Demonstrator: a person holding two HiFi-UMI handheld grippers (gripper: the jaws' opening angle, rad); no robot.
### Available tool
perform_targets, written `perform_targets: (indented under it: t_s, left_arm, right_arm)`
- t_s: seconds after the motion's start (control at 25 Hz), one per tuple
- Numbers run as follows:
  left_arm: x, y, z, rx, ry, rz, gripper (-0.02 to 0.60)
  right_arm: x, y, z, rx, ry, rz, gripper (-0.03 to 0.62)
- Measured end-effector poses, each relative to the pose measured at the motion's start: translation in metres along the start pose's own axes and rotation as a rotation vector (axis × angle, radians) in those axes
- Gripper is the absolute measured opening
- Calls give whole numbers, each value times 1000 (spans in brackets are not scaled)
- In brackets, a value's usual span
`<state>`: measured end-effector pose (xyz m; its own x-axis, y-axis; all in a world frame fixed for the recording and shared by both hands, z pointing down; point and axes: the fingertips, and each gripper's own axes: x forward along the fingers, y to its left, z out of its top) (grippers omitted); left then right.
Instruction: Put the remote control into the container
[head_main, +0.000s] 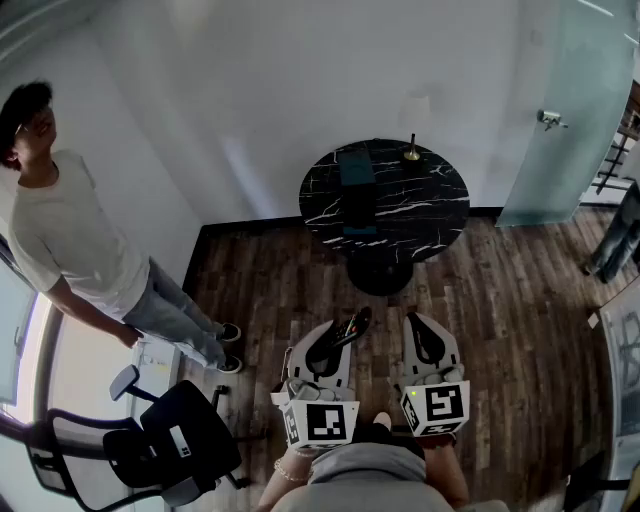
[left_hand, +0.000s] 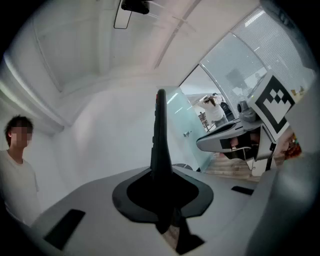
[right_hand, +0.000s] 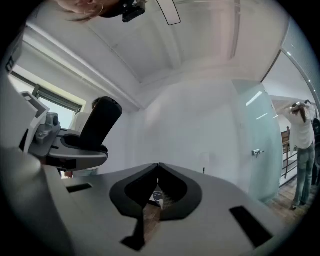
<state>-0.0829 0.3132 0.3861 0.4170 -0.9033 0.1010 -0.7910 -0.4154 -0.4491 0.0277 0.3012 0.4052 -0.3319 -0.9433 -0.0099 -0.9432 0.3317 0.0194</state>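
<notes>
A black remote control (head_main: 351, 327) sticks out forward from my left gripper (head_main: 334, 343), which is shut on its lower end. In the left gripper view the remote (left_hand: 160, 131) stands edge-on between the dark pads of that gripper (left_hand: 161, 175). My right gripper (head_main: 424, 338) is beside it, shut and empty; in its own view the jaws of the right gripper (right_hand: 158, 169) meet at the tips. Ahead stands a round black marble table (head_main: 430, 205) with a long dark container (head_main: 356, 190) lying on it. Both grippers are well short of the table, above the wooden floor.
A small brass stand (head_main: 411, 151) is at the table's far edge. A person in a white T-shirt (head_main: 70, 245) stands at the left by the wall. A black office chair (head_main: 165, 445) is at the lower left. A frosted glass door (head_main: 570, 110) is at the right.
</notes>
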Motion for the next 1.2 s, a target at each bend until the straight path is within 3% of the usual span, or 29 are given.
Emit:
perform_targets:
  t_s: [0.56,0.96,1.2]
  left_arm:
    - [6,-16,1,-22,12,-3,67]
    - [8,-21,-8,-55,58,46,67]
    - [20,-15,-18,-64,73,46,67]
  right_arm:
    - [-6,-13,-1,-2,-18,16,14]
    - [-3,-18,-1,-13,-41,91,14]
    - [7,-21,-5,-1,-31,85,14]
